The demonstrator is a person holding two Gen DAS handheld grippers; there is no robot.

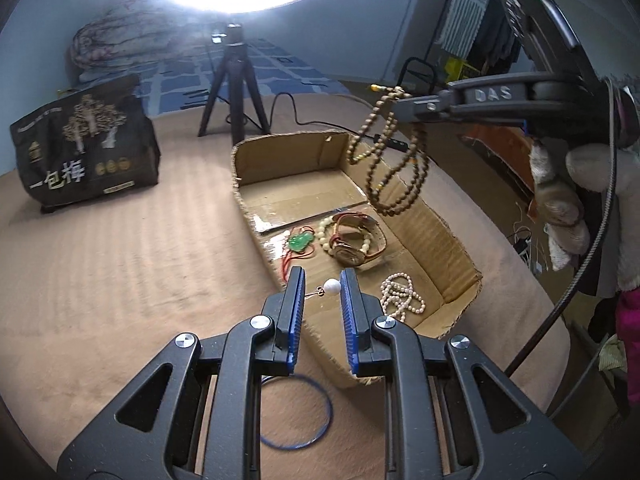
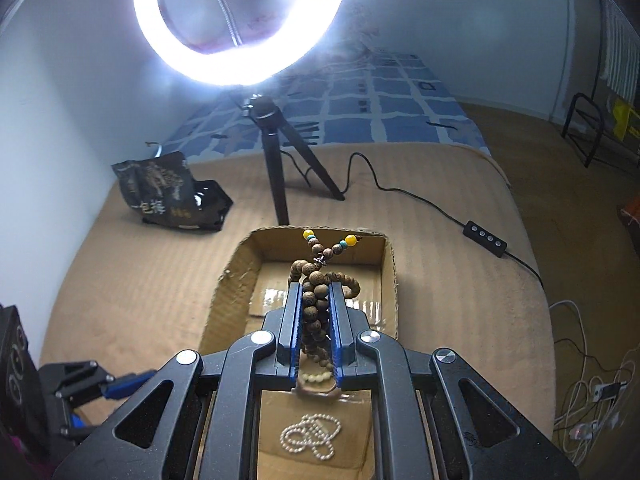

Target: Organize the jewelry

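In the left wrist view the left gripper (image 1: pixel 323 280) hangs over the near left edge of the cardboard box (image 1: pixel 456 240), its blue-padded fingers (image 1: pixel 297 300) spread apart. A pearl earring (image 1: pixel 331 287) shows in the gap near the tips, the white ball just beside the right finger and its thin post reaching toward the left one; whether either pad touches it cannot be told. Inside the box, beyond the fingers, lie a green jade pendant (image 1: pixel 299 242) on a red cord, a cream bead bracelet (image 1: pixel 326 236), a wristwatch (image 1: pixel 354 246) with a brown strap, and to the near right a white pearl strand (image 1: pixel 402 294). A blue bangle (image 1: pixel 298 412) lies on the tan bed (image 1: pixel 100 280) below the gripper, outside the box. At the upper right the right gripper (image 1: pixel 404 98) holds a wooden bead necklace (image 1: pixel 394 160) that dangles in loops above the far half of the box. In the right wrist view the right gripper (image 2: pixel 316 286) has its fingers drawn close on the wooden bead necklace (image 2: pixel 314 308); the strands bunch between the pads and rise past the tips, ending in two yellow beads. Below it are the cardboard box (image 2: pixel 390 280) and the white pearl strand (image 2: pixel 312 436) at the near end. A ring light (image 2: pixel 240 20) on a tripod (image 2: pixel 280 152) stands at the far side, a black snack bag (image 2: pixel 172 192) to the far left.
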